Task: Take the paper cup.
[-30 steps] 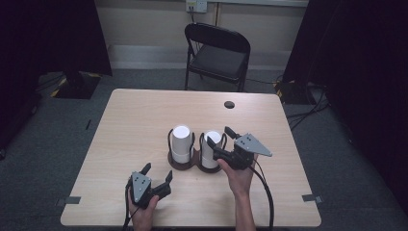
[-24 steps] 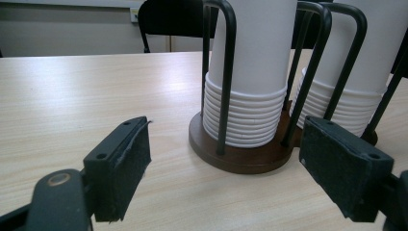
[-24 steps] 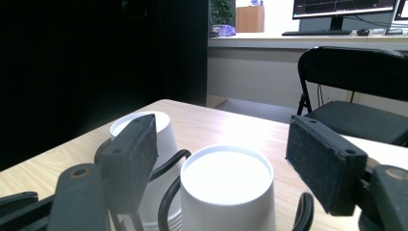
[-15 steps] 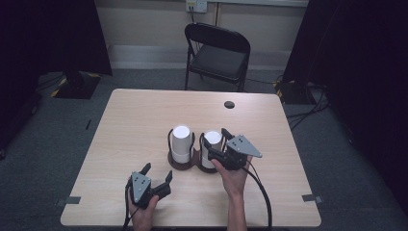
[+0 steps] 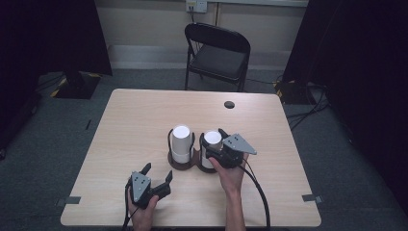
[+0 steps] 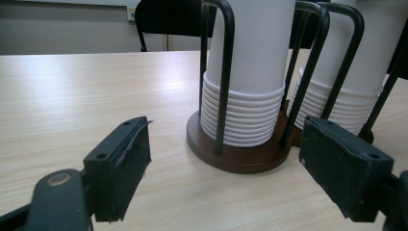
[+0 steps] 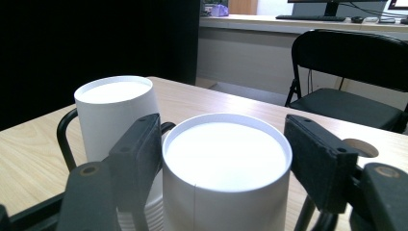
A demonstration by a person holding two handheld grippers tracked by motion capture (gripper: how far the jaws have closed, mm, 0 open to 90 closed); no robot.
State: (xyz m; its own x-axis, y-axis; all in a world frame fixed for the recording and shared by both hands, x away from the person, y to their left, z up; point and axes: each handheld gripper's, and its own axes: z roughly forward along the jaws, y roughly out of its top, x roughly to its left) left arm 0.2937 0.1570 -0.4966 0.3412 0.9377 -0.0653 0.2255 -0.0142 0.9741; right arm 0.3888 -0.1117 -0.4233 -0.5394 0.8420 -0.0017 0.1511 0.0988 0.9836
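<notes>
A dark wire cup holder [image 5: 181, 165] on a brown base [image 6: 240, 160] stands mid-table with two stacks of upturned white paper cups. The left stack [image 5: 181, 143] stands free. My right gripper [image 5: 215, 136] is open, its jaws straddling the top cup of the right stack [image 5: 211, 139]; in the right gripper view the pads [image 7: 139, 144] sit close on either side of that cup [image 7: 226, 163]. My left gripper [image 5: 158, 170] lies near the table's front edge, open and holding nothing. It points at the holder, with the left stack [image 6: 250, 72] just ahead of the jaws.
The light wooden table [image 5: 139, 120] has a round cable hole [image 5: 229, 104] at the back right. A black folding chair [image 5: 219, 53] stands behind the far edge. Grey carpet and dark curtains surround the table.
My right gripper has moved left and forward, so its jaws now flank the top cup of the right stack. The left gripper has stayed where it was.
</notes>
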